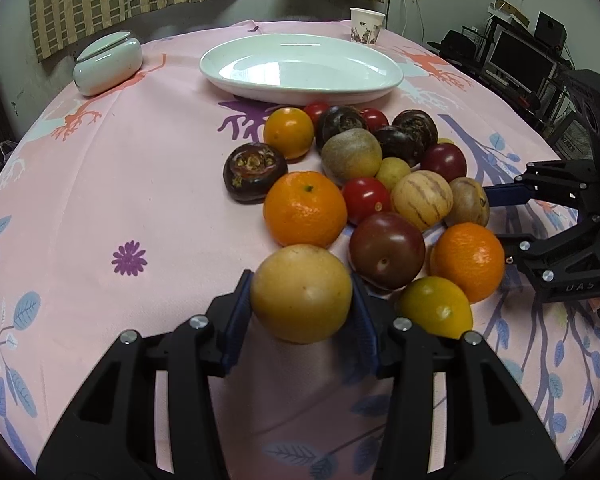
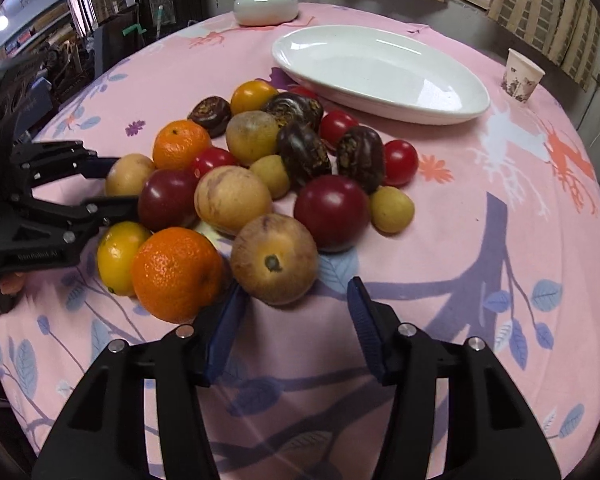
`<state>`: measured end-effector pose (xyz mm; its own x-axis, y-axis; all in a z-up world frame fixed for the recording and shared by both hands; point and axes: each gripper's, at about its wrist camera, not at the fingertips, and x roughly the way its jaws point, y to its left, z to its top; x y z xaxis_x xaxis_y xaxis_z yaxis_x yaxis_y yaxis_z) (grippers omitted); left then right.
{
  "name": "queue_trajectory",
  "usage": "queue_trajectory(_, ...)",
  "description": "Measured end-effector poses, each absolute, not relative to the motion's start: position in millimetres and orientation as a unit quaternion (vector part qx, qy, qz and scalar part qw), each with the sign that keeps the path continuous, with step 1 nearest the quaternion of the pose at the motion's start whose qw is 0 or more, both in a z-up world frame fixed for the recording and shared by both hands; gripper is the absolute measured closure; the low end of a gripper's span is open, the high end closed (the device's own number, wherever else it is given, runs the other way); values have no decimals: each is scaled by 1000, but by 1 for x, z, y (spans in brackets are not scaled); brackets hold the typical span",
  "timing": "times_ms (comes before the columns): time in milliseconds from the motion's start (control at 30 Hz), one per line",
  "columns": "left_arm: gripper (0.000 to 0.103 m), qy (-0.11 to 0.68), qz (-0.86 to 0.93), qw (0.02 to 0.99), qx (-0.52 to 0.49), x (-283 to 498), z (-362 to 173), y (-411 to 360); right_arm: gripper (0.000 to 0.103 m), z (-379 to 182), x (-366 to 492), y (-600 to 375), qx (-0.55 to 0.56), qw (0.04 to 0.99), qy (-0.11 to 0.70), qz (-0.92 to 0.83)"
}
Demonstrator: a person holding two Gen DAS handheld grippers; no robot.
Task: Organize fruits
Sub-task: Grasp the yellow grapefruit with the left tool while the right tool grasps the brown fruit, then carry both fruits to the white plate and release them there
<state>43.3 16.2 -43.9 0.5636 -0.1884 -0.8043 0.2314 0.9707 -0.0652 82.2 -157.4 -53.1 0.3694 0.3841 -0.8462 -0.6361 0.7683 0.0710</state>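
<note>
My left gripper [image 1: 302,300] is shut on a round yellow fruit [image 1: 302,294], its blue pads pressed on both sides; the right wrist view shows that gripper [image 2: 114,186] at the left with the same fruit [image 2: 129,174]. A pile of fruits lies beyond it: oranges [image 1: 305,208], red tomatoes [image 1: 366,199], dark plums [image 1: 387,250] and dark mangosteens [image 1: 255,176]. My right gripper [image 2: 298,310] stands open at the pile's near edge. A brownish round fruit [image 2: 274,258] sits at its fingertips, near the left pad and apart from the right one. An empty white oval plate [image 1: 300,68] [image 2: 380,68] lies behind the pile.
A pink patterned cloth [image 1: 120,200] covers the round table. A white lidded jar [image 1: 108,62] [image 2: 266,4] and a paper cup [image 1: 366,24] [image 2: 522,76] stand near the far edge. Shelves with electronics [image 1: 528,56] are past the table's right side.
</note>
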Motion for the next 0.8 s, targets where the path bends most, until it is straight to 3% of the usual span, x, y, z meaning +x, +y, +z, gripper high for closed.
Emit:
queue_trajectory(167,56,452,-118,884,24,44,-44,16,56,-51,90,-153,-111,816,468,321)
queue_trajectory(200,56,451,-118,884,25,44,-44,16,64,-51,90,-152,-105,814,470,325)
queue_trajectory(800,56,440,-120,890,25,26,-22,25,65,-14,63,-192,-79,858,421,283)
